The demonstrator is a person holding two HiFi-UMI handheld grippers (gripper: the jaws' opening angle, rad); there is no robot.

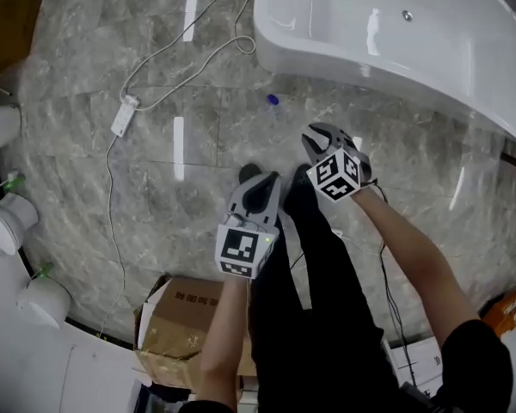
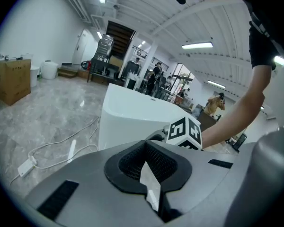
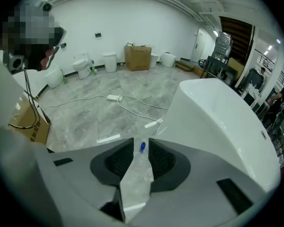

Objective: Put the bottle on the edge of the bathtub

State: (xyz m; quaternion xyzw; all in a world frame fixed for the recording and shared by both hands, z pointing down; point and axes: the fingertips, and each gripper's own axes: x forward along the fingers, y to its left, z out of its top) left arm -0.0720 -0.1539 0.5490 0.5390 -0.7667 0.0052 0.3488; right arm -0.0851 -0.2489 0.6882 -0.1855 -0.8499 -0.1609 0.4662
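A small blue bottle (image 1: 273, 100) lies on the grey marble floor, just in front of the white bathtub (image 1: 344, 58). My right gripper (image 1: 320, 136) hangs above the floor a short way before the bottle, jaws open and empty. In the right gripper view the bottle (image 3: 142, 147) shows far off through the gap between the jaws, with the bathtub (image 3: 217, 117) to its right. My left gripper (image 1: 258, 181) is held lower and to the left, over the person's black trousers, its jaws shut on nothing. In the left gripper view it points at the bathtub (image 2: 132, 112).
A white power strip (image 1: 123, 116) and its cable run across the floor at the left. An open cardboard box (image 1: 176, 325) stands near the person's feet. White toilets (image 1: 4, 222) line the left edge, and another box (image 1: 9, 24) sits at the top left.
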